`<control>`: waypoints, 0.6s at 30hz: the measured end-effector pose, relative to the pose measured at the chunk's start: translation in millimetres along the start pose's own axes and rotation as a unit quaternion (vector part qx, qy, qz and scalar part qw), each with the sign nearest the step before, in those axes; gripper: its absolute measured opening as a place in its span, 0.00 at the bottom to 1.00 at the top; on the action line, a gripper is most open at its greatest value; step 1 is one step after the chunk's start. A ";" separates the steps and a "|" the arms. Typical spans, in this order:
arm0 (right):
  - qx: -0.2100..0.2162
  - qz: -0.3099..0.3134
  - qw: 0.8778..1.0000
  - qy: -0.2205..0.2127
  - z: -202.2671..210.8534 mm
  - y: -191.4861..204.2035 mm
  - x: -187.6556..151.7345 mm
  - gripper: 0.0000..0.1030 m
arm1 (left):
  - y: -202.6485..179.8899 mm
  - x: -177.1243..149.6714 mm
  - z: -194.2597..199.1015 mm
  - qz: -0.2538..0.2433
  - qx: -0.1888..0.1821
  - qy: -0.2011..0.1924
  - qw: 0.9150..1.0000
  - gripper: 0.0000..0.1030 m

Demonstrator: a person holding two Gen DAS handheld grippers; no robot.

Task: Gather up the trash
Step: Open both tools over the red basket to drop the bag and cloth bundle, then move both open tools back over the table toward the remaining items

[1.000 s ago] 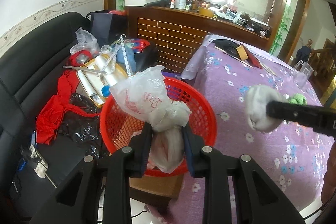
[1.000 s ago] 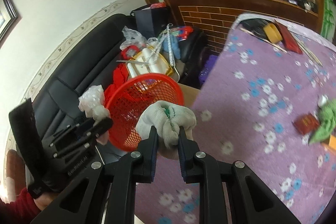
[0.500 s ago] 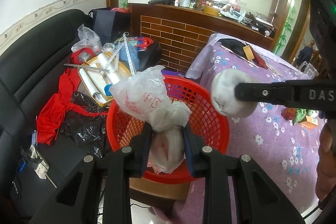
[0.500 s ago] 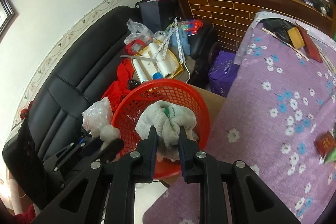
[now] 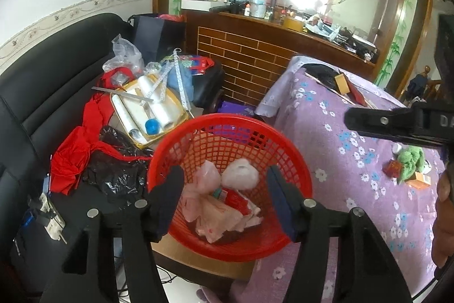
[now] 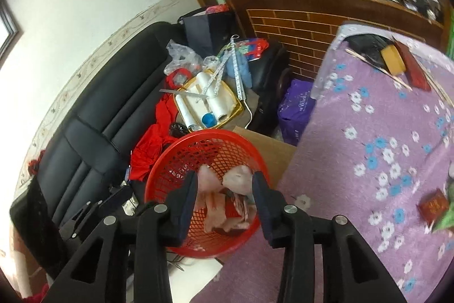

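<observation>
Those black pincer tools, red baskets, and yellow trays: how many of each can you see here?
Pincer tools: 2 (left gripper, right gripper, both open)
Red basket: 1
Yellow tray: 1
Total: 4

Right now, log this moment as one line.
left gripper: open | right gripper: open | plastic bag, white wad: in red basket

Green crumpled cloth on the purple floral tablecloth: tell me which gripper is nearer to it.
Right. The right gripper reaches in from the table side, passing above the green crumpled cloth. The left gripper hangs over the red mesh basket, on the sofa side. Both are open and empty.
</observation>
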State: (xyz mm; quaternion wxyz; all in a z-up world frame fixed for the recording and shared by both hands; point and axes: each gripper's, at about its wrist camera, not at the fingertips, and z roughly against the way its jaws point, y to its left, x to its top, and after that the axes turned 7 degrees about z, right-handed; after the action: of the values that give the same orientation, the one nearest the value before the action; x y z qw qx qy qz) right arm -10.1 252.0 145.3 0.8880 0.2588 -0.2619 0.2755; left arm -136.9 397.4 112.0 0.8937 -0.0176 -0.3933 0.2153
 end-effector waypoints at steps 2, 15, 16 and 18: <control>-0.006 -0.005 1.000 0.001 9.6 -6.3 -10.2 0.42 | -4.0 -4.8 4.0 -0.001 -0.001 -0.004 1.000 0.57; -0.009 -0.047 0.998 0.028 55.1 -48.9 -92.9 0.42 | -23.4 -52.2 24.5 -0.009 0.026 -0.001 1.000 0.58; -0.006 -0.049 0.998 0.027 59.3 -52.1 -96.7 0.42 | -25.0 -54.5 27.6 -0.010 0.032 -0.004 0.999 0.58; -0.002 -0.048 0.999 0.025 68.0 -57.7 -102.5 0.42 | -28.2 -58.2 32.7 -0.009 0.044 -0.008 0.999 0.58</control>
State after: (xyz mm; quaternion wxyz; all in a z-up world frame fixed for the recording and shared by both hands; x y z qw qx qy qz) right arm -68.8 133.4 114.4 0.9072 0.2624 -0.2269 0.2383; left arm -184.6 344.1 99.8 0.8923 0.0274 -0.3907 0.2246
